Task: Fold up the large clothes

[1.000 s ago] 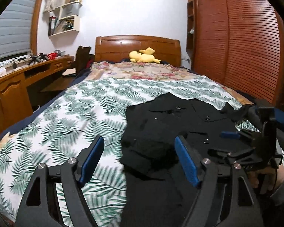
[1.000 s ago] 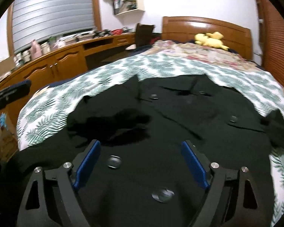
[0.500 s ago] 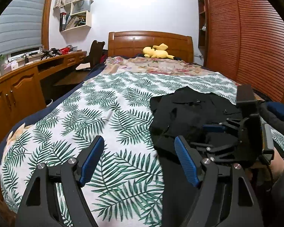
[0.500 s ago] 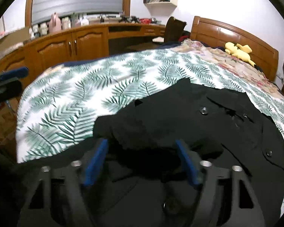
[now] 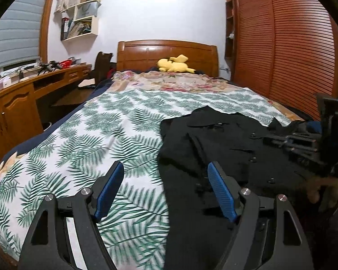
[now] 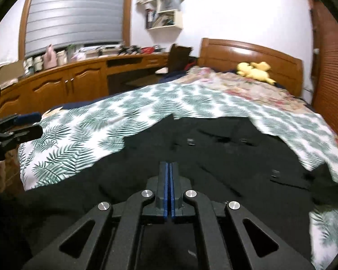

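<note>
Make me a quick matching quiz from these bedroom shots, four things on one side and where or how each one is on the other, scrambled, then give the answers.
1. left gripper
2. right gripper
3. black coat
4. yellow plush toy

A. by the headboard
B. jaws wide open
C. spread on the leaf-print cover
D. jaws closed together

Pairs: 1-B, 2-D, 3-C, 4-A

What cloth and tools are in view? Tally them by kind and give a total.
Coat: 1
Leaf-print cover: 1
Floral quilt: 1
Tools: 2, left tool and right tool
Total: 5
</note>
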{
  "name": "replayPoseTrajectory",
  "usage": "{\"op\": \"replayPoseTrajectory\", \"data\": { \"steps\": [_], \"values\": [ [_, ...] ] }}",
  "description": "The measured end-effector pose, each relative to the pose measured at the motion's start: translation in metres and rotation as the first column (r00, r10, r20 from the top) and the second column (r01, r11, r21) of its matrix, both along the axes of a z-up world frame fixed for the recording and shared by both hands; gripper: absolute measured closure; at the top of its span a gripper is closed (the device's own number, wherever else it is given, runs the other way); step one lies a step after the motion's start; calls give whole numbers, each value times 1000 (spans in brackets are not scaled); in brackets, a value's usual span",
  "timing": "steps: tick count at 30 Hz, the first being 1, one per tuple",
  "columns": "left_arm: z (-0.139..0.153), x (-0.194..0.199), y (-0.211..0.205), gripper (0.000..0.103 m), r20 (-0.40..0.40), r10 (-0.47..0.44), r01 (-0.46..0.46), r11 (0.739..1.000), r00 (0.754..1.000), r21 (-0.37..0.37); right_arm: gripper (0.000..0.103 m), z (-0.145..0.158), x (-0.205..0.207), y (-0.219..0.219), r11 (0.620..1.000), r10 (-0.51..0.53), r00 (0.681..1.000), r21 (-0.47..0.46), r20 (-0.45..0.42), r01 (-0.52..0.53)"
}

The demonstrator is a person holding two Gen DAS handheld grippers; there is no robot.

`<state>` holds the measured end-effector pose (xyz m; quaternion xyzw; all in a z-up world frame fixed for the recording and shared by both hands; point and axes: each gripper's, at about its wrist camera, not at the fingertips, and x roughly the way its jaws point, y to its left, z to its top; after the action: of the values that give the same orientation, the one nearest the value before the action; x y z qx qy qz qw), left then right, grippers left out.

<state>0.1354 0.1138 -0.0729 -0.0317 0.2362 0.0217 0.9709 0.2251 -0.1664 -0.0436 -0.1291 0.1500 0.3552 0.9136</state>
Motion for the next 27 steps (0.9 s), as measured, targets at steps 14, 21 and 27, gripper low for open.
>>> {"op": "replayPoseTrajectory", "data": {
  "steps": [14,21,27],
  "values": [
    [0,23,-47,25,1,-33,33,999,999,26,34,-19,2,-7,995,100,992,29,-70,-98],
    [-2,24,-40,25,-14,-1,1,1000,1000,14,31,-46,37,67,977,199,958,-32,-207,-210],
    [-3,24,-36,25,-25,5,-5,1000,1000,19,95,-49,58,81,970,197,937,-84,-289,-230]
  ]
}}
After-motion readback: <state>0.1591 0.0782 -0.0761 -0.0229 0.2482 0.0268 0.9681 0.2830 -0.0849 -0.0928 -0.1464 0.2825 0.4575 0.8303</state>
